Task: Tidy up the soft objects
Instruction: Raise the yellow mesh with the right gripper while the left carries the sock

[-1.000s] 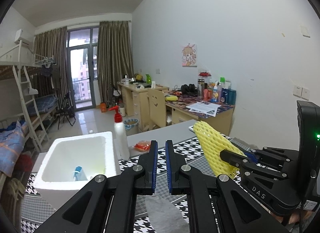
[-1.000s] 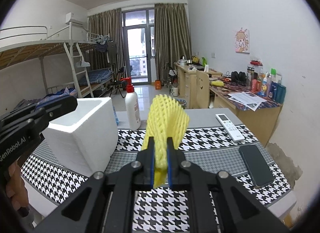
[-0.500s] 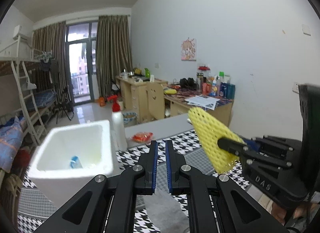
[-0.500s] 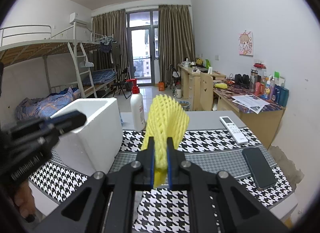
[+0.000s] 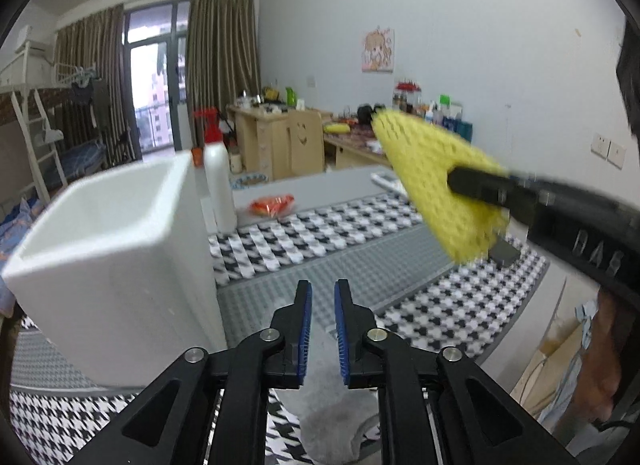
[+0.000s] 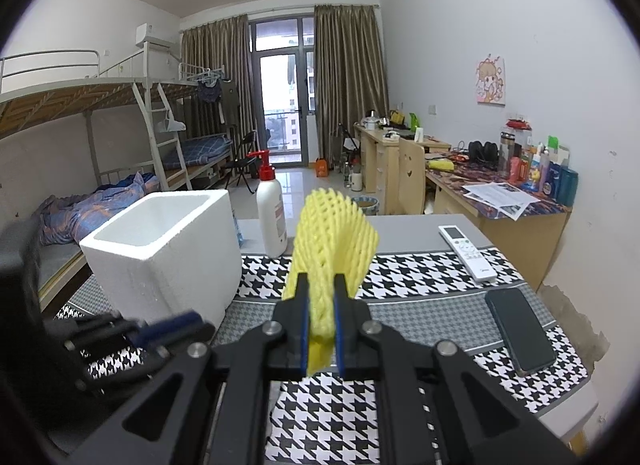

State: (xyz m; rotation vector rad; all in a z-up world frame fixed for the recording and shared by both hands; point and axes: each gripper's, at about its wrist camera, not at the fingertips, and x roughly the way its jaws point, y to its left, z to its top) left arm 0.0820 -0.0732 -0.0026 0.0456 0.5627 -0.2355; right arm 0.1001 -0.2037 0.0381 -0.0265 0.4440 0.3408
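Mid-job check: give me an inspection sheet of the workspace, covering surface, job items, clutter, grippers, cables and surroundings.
Surface: table with a houndstooth cloth.
Job's things: yellow foam net in the air; white foam box open at the top; grey cloth under the left gripper.
Clutter: pump bottle, remote, phone, orange packet.
Grippers: right gripper shut on the net; left gripper has just been opening, nothing between its pads.
Cables: nothing seen.
Surroundings: bunk bed, desks, balcony door.
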